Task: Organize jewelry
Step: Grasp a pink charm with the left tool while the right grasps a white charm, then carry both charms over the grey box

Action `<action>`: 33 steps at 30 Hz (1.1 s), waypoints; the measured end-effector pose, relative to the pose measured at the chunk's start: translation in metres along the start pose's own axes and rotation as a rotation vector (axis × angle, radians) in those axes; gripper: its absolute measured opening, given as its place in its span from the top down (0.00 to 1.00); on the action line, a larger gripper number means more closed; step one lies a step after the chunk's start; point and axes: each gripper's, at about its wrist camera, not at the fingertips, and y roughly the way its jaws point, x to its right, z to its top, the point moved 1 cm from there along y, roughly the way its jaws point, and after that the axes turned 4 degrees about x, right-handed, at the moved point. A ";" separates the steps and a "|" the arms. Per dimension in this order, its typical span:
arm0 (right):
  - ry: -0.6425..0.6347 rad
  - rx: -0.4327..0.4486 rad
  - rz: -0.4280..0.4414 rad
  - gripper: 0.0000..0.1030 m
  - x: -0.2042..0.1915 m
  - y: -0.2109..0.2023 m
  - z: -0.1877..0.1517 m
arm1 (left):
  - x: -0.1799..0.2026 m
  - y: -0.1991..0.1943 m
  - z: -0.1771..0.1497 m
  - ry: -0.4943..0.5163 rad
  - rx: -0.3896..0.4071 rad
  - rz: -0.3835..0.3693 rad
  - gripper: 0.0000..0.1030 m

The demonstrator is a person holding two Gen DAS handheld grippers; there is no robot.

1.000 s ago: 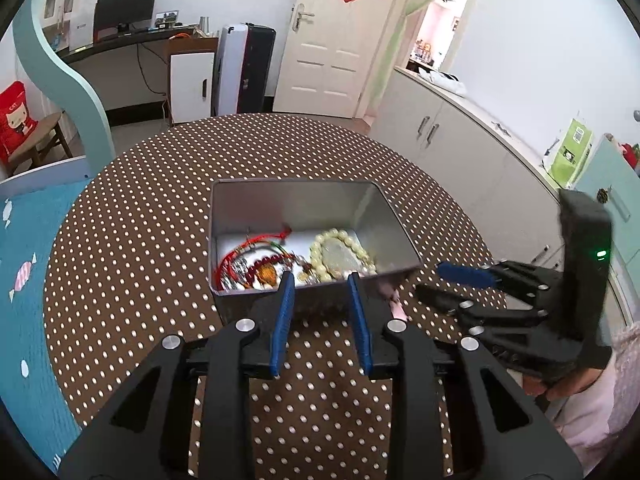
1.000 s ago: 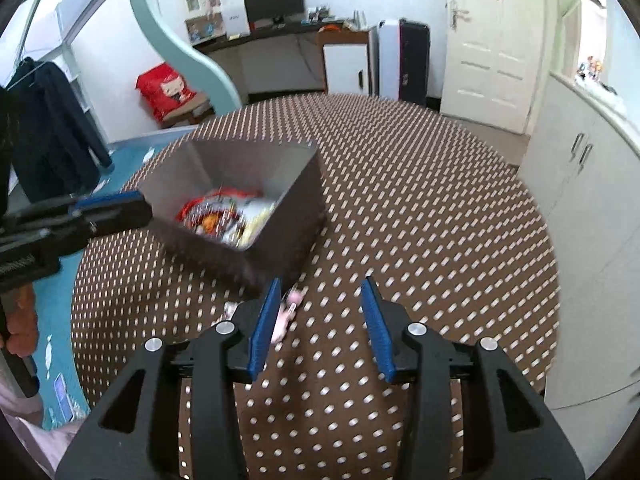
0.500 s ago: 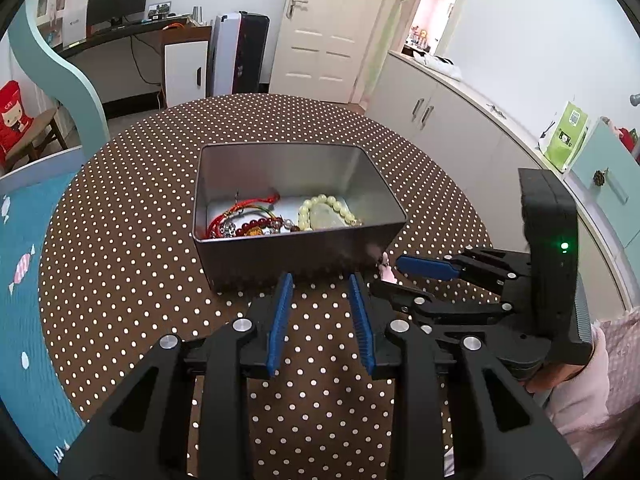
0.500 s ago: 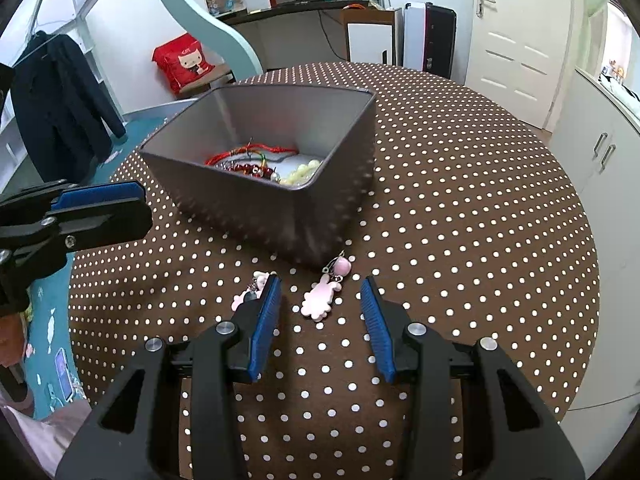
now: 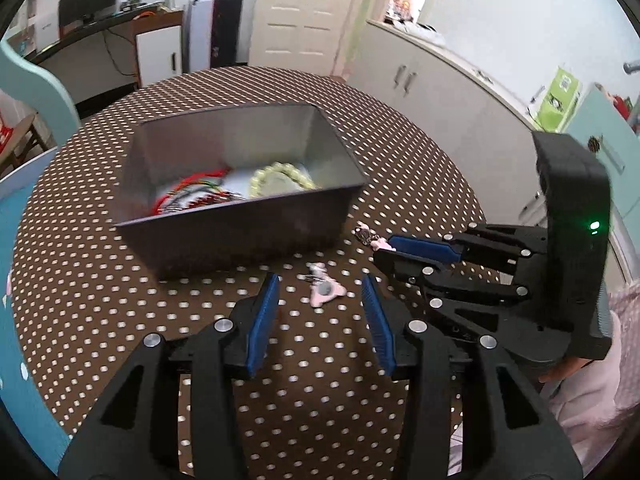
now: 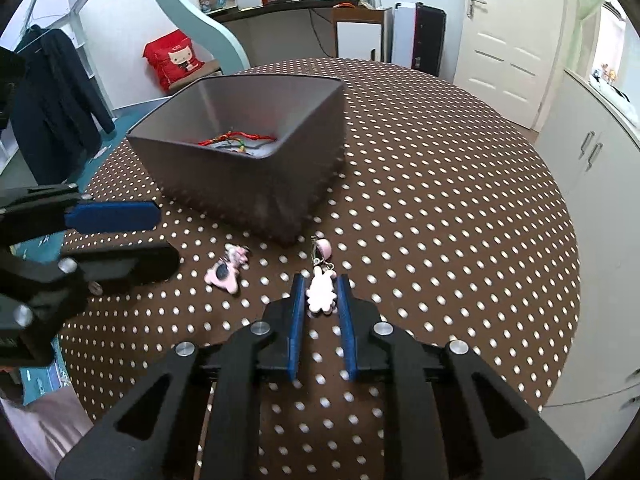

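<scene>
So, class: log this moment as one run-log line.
left gripper: open, straddling pink charm | right gripper: open, flanking bunny charm | metal box: holds bracelets | both charms on table

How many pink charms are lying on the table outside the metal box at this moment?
2. One pink charm lies between the right gripper fingers; the other pink charm lies to its left, ahead of the left gripper. The metal box may hide others.

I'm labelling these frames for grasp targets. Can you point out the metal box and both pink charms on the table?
Metal box (image 6: 256,184): right wrist view, near outer wall.
Pink rabbit charm (image 6: 320,294): right wrist view, body.
Second pink charm (image 5: 325,291): left wrist view, centre.
</scene>
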 end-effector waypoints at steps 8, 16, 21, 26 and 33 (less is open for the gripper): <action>0.056 0.025 -0.006 0.85 0.021 -0.016 -0.016 | 0.024 0.035 -0.006 0.100 -0.078 0.081 0.60; 0.079 0.044 0.011 0.85 0.023 -0.021 -0.019 | 0.026 0.039 -0.008 0.129 -0.064 0.077 0.79; 0.080 0.034 -0.006 0.85 0.027 -0.022 -0.016 | 0.024 0.031 -0.013 0.122 -0.059 0.066 0.79; 0.092 0.048 -0.018 0.85 0.030 -0.028 -0.011 | 0.020 0.022 -0.014 0.116 -0.048 0.062 0.79; 0.077 0.078 -0.036 0.85 0.028 -0.040 -0.002 | 0.016 0.007 -0.011 0.098 -0.013 0.050 0.79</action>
